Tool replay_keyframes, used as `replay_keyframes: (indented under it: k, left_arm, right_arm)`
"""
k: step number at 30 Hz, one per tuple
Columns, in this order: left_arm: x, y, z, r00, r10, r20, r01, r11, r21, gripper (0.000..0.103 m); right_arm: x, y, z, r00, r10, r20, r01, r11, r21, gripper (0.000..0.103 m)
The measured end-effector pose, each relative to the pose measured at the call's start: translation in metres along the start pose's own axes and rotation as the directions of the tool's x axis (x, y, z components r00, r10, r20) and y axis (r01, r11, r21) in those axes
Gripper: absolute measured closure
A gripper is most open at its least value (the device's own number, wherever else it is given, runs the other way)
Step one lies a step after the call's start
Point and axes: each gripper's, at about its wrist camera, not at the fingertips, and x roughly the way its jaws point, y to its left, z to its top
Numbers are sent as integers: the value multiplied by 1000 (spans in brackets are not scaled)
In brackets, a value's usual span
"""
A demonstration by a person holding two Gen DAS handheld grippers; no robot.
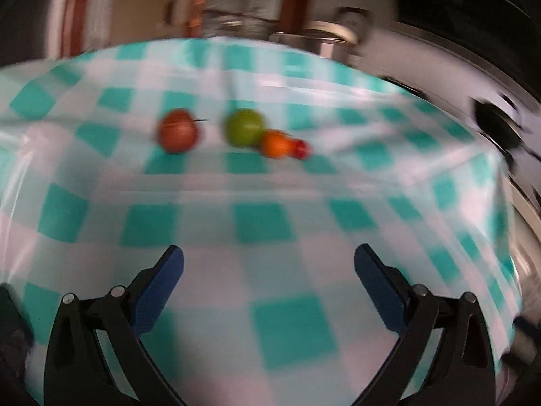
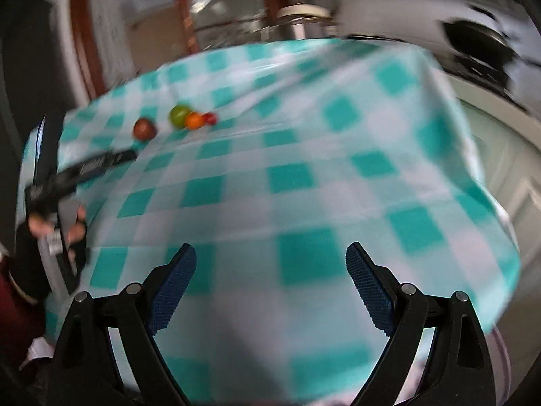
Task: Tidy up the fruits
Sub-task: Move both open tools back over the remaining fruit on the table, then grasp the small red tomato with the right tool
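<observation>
Through the left wrist view we are counting four fruits on the table point(image 1: 270, 223): one red apple point(image 1: 178, 131), and beside it one green apple point(image 1: 244, 131) touching one orange point(image 1: 275, 143) and one small red fruit point(image 1: 302, 148). Our left gripper point(image 1: 268, 262) is holding its fingers wide apart, empty. Through the right wrist view, the right gripper point(image 2: 271, 260) is also gaping, empty, well short of the green apple point(image 2: 179, 115).

Home kitchen: checked tablecloth point(image 1: 270, 223), jars point(image 2: 301, 20).

On the cloth-covered counter point(image 1: 270, 223), four fruits sit in a row in the upper middle of the left wrist frame: an apple point(image 1: 178, 135) at left, then a gap, then another apple point(image 1: 244, 131), an orange point(image 1: 275, 144) and a small fruit point(image 1: 302, 149) touching in line.
</observation>
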Motion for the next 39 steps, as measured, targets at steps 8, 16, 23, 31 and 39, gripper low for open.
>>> replay_keyframes:
  k: [8,16,23,31,39]
  left_arm:
    - [59,49,68,995,100,27,-93,977,-191,2]
    - [76,85,68,1000,-16,19,21,952,-305,3]
    - [87,83,68,1000,-17,-10,13,953,-304,3]
    - [91,91,63,999,-29,-27,17,931,-364,3]
    - [92,88,62,999,-21,-29,9,931,-366,2]
  right_arm:
    - [124,66,87,998,12,-67,-18,995,-101,15]
    - [221,93,149,993,-32,-115,15,989,-145,27]
    - [278,108,182,986,-11,-164,-15,988,-156,46]
    - [313,121,204,982,-6,-190,-33,980,-197,54]
    - [334,121,222,980,29,-197,-69,977,-201,57]
